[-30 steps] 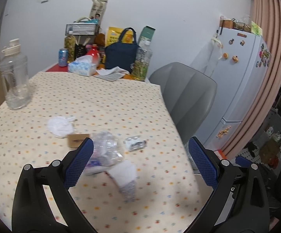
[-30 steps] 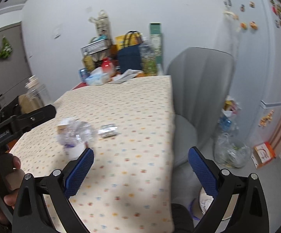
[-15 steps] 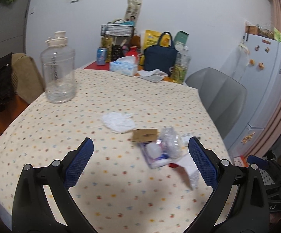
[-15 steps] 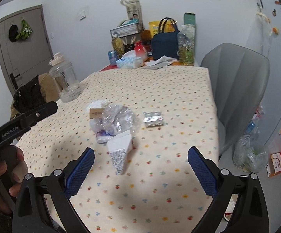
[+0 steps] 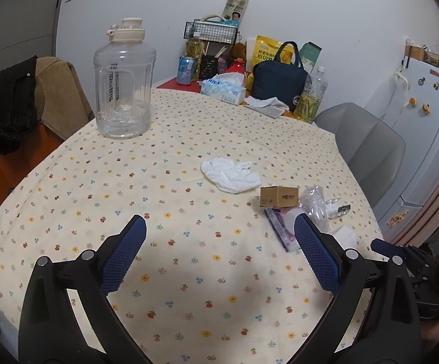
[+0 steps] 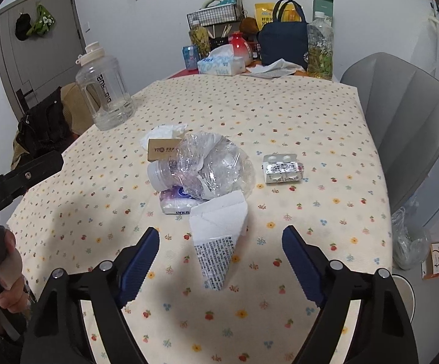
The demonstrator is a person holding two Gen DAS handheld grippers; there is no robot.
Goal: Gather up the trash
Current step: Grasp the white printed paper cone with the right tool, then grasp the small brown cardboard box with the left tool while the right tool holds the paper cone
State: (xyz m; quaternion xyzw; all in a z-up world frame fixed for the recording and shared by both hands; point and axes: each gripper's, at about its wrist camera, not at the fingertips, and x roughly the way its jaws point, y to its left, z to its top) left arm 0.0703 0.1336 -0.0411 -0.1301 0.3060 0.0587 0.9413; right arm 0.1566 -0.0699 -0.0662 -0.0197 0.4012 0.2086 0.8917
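Trash lies in a loose pile on the flowered tablecloth (image 6: 310,127): a crushed clear plastic bottle (image 6: 213,163), a small brown box (image 6: 161,150), a purple-and-white packet (image 6: 177,201), a folded white printed paper (image 6: 216,236), a blister pack (image 6: 283,168) and a crumpled white tissue (image 5: 231,174). My right gripper (image 6: 221,239) hovers just above the printed paper, which lies between its jaws untouched; the jaws are closing. My left gripper (image 5: 219,236) is open over bare cloth, with the box (image 5: 278,197) and packet (image 5: 280,224) just beyond its right finger.
A big clear water jug (image 5: 123,85) stands at the table's left. A tissue box (image 5: 224,88), can, navy bag (image 5: 278,75) and bottles crowd the far end. A grey chair (image 6: 401,115) sits at the right edge, a bag of clear plastic (image 6: 407,242) on the floor beside it.
Both grippers swung left and sank toward the table, bringing the trash pile close. The right gripper's jaws have narrowed around the printed paper; the left jaws stayed wide.
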